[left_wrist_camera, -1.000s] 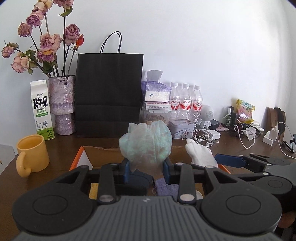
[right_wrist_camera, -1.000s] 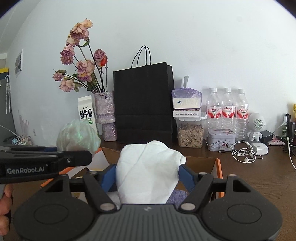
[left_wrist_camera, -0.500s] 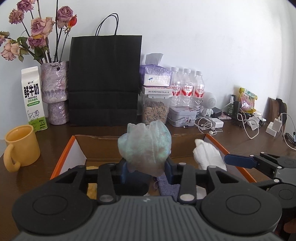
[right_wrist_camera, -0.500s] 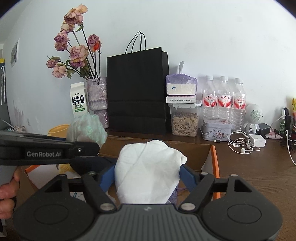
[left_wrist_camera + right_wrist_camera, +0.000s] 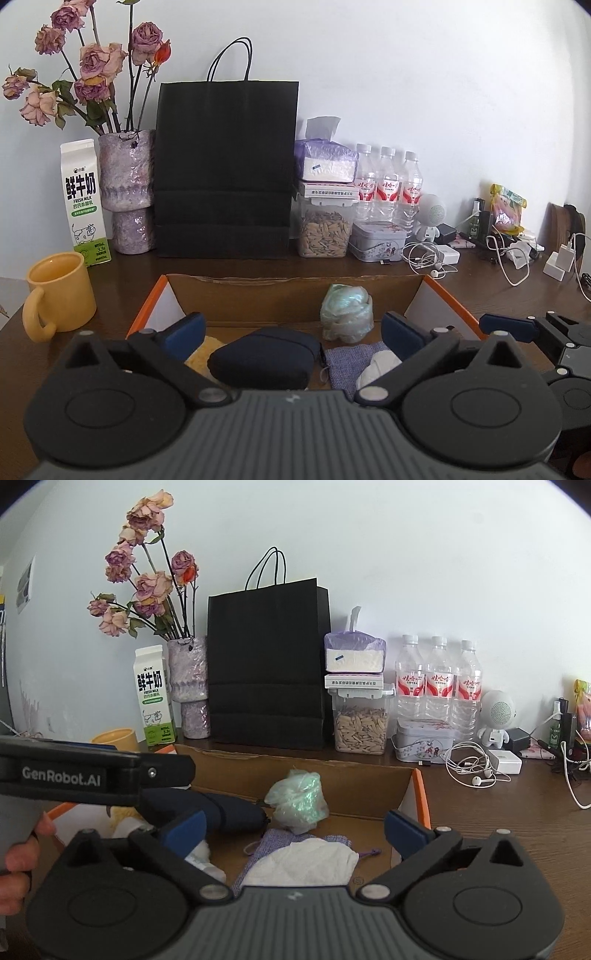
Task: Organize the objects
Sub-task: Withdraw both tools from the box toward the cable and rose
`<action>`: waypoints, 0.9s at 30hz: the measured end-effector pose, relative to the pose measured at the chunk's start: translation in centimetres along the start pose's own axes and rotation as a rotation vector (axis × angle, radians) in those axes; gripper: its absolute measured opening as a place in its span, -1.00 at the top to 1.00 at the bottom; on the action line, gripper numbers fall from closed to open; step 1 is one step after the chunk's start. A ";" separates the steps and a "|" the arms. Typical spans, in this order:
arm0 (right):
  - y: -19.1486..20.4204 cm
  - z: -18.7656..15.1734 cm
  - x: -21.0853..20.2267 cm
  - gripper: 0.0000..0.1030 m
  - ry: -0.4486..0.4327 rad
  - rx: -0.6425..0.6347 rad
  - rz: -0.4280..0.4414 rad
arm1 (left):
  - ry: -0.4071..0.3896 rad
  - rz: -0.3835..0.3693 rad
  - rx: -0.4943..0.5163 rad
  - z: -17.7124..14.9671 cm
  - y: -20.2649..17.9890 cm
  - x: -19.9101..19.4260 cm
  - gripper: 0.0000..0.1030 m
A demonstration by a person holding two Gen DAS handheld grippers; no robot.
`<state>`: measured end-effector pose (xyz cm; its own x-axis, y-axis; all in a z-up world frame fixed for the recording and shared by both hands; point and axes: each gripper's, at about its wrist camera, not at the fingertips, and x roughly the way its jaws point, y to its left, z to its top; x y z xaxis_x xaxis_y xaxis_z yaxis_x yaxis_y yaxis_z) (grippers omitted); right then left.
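A cardboard box [image 5: 295, 295] sits on the table [image 5: 122, 280], and everything is placed from it. Inside, a crumpled plastic bag [image 5: 345, 312] stands near the back wall; a pouch [image 5: 264, 354] lies left of it, a knitted cloth [image 5: 349, 362] in front — a white cloth [image 5: 303, 864] rests on that. Behind the box stand a paper bag [image 5: 225, 170], a seed jar [image 5: 325, 229] and three bottles [image 5: 388, 184]. A mug [image 5: 57, 291] sits left of the box — a milk carton [image 5: 83, 203] behind it.

Both wrist views close over box [image 5: 295, 295], facing wall; shared.
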<state>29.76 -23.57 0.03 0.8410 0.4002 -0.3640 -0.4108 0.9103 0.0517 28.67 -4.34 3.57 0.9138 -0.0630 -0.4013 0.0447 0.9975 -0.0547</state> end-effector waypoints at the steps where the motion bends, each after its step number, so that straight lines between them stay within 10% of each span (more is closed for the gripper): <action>1: 0.1 0.0 -0.1 -1.00 -0.001 -0.001 0.001 | 0.000 -0.002 -0.001 0.0 0.0 0.0 -1.00; 27: 0.0 0.1 -3.3 -1.00 -0.052 -0.024 -0.056 | -0.042 0.017 -0.024 0.2 0.9 -3.5 -1.00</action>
<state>27.02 -24.82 1.27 0.8801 0.3538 -0.3165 -0.3701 0.9290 0.0095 25.55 -3.21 5.10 0.9304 -0.0442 -0.3638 0.0200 0.9973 -0.0700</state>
